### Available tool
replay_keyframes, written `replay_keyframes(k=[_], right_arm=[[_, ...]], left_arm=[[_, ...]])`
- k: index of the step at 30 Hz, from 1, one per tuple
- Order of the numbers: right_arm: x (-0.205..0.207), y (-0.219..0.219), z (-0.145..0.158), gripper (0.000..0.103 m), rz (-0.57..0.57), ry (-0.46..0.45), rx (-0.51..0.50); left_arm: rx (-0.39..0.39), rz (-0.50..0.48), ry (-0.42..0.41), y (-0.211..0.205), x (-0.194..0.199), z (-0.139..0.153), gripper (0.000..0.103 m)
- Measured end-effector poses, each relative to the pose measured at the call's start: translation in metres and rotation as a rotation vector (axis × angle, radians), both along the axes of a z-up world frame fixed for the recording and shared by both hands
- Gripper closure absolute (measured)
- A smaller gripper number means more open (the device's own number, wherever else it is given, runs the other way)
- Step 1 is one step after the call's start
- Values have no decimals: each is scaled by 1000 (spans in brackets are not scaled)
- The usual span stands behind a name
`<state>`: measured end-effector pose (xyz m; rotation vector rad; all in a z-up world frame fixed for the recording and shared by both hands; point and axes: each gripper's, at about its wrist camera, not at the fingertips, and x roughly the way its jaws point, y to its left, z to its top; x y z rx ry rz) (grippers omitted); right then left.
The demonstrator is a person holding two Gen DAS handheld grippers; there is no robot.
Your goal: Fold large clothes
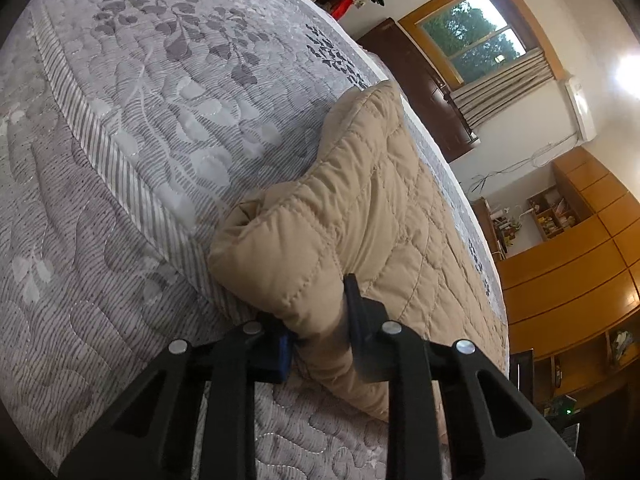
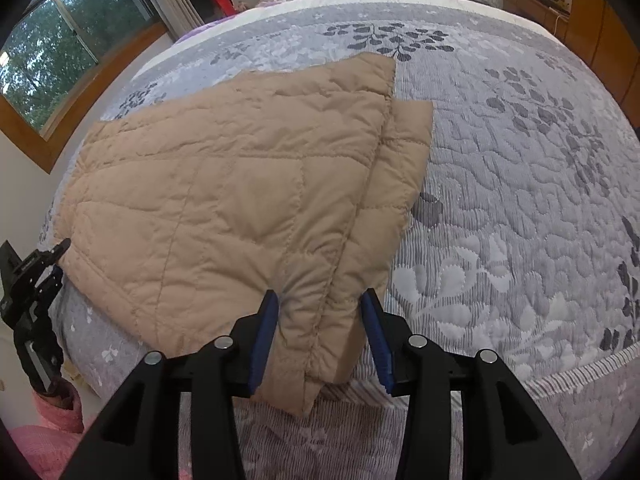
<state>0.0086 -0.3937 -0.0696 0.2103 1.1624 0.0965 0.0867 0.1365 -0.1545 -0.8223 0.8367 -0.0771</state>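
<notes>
Your left gripper (image 1: pixel 320 320) sits at the left edge of the bed, seen small at the far left of the right wrist view (image 2: pixel 56 256), where its tips meet the near left corner of the tan quilted garment (image 2: pixel 240 184). From its own camera, the jaws stand narrow and pinch a puffed, bunched fold of that garment (image 1: pixel 360 208) between them; the blue pad on the left finger is half buried in fabric and the dark right finger presses into the padding. The garment lies folded on the grey leaf-patterned bedspread (image 2: pixel 520 184), spread flat across the left half of the bed, with a second layer showing as a narrower strip along its right edge. Its near right corner hangs over the front edge of the bed, and there your right gripper (image 2: pixel 324 312) straddles it: the two blue-padded fingers stand moderately apart with the layered corner between them, the left pad touching the cloth, the right pad just beside the edge, so you cannot tell whether it truly grips. Farther right is only bedspread, then wooden cabinets (image 2: pixel 592 32) along the wall.
</notes>
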Motion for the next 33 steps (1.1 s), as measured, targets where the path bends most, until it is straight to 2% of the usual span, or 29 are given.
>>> replay_keyframes(k=[5,7,9,11,17,19,22,27,31,33], right_arm=[[-9,4,0,59,17,-5,-13],[-6,2,-10,57,13,16,3],[-2,1,-21,50,11,29,7],[1,2,-29,49,20,24,7],[0,4,-32,49,24,8,2],[-2,4,-32,49,22,3,6],[-2,4,-32,49,14,0,22],[-9,-6,-31,50,-3,5,71],[-12,-15,-28,51,-13,30,114],[-14,-21,-25,51,-13,40,117]], left_arm=[[-17,-3,8,2,3,-5,77],[-19,-4,10,2,5,-6,77],[-13,-4,9,1,5,-7,77],[-12,-5,2,1,6,-10,78],[-3,-4,1,-1,6,-8,81],[112,-11,-33,-13,3,10,86],[270,-24,-137,-34,-7,43,89],[340,-76,-235,-54,-15,80,89],[428,-191,-347,-85,-25,112,89],[449,-286,-407,-108,-32,126,89]])
